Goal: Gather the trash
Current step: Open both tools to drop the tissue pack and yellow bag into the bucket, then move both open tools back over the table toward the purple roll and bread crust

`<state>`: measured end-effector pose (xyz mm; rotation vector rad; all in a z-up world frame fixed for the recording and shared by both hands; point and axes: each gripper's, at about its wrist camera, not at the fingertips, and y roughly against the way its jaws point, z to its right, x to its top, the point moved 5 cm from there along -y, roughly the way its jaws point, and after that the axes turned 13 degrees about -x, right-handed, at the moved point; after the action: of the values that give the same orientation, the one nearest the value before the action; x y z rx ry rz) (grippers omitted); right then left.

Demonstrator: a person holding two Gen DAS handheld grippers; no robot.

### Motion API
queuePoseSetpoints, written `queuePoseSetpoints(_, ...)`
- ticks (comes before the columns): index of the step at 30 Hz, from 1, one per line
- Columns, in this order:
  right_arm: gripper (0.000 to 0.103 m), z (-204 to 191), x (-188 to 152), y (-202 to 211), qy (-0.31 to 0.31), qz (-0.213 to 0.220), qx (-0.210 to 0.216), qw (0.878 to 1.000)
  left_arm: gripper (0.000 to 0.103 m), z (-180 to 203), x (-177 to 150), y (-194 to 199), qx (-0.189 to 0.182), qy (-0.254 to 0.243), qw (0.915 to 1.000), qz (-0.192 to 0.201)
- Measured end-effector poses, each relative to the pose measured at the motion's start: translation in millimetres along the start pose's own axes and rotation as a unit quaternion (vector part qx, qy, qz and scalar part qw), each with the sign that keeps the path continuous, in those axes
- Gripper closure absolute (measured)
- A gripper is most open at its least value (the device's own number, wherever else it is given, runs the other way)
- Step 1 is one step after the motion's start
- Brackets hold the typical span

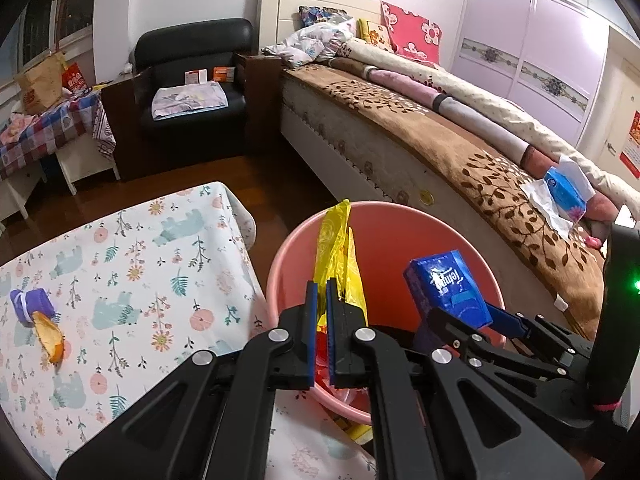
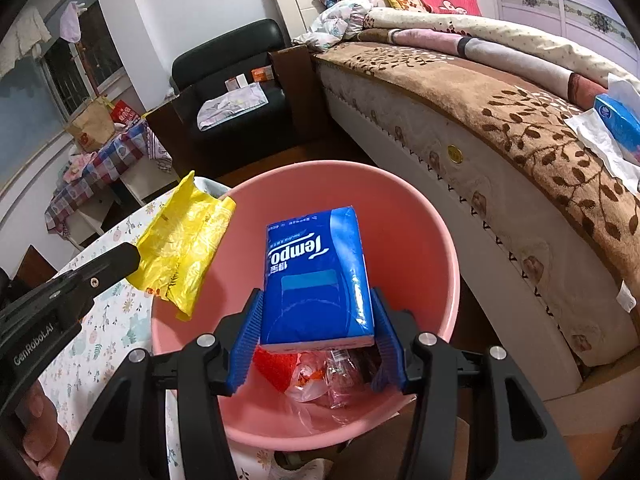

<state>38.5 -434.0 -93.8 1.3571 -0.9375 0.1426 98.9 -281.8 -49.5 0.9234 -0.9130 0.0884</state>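
1. Left gripper: jaws pinch a yellow plastic bag above the pink bin.
2. Right gripper: jaws clamp a blue tissue pack over the bin's mouth.
3. Advice: release both only once clear inside the rim.
4. Setting: floral-clothed bench left of the bin carries a peel; bed right of it.

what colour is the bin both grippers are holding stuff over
The bin is pink, clearest in the right wrist view.

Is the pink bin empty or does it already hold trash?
Not empty: the pink bin holds red and clear wrappers at its bottom.
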Motion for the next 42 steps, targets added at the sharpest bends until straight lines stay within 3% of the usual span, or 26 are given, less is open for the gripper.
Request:
queuePoseSetpoints(6,0.05,-1,-1,-3,0.0,-0.005,-0.006,1.0,0.094,-1,-3,-4,-0.012,-0.001,0.9998,-0.016)
queuePoseSetpoints(8,0.05,-1,-3,-3,-0.003,-0.008,-0.009,1.0,0.065,-2,-4,-4,-0.016,0.005,0.9997,-0.017)
queuePoseSetpoints(9,0.05,0,-3,-3,-0.005,-0.007,-0.01,1.0,0.061,-2,-4,-3,-0.02,0.007,0.9996,-0.016)
queuePoseSetpoints(21,0.047,-6,-1,12,-0.003,0.008,-0.006,1.0,0.061,-3,-2,19,-0.027,0.008,0.9996,0.008)
queuePoseSetpoints(28,0.047,-26,-2,28,0.01,0.026,0.011,1.0,0.061,-17,-4,43,-0.009,0.007,0.9994,0.032)
queuePoseSetpoints(36,0.047,-73,-8,54,0.05,0.052,0.055,0.996,0.061,-48,-15,74,0.01,0.029,0.9985,0.045)
queuePoseSetpoints(42,0.047,-126,-21,61,0.083,0.036,0.106,0.99,0.061,-84,-27,103,0.032,0.045,0.9967,0.059)
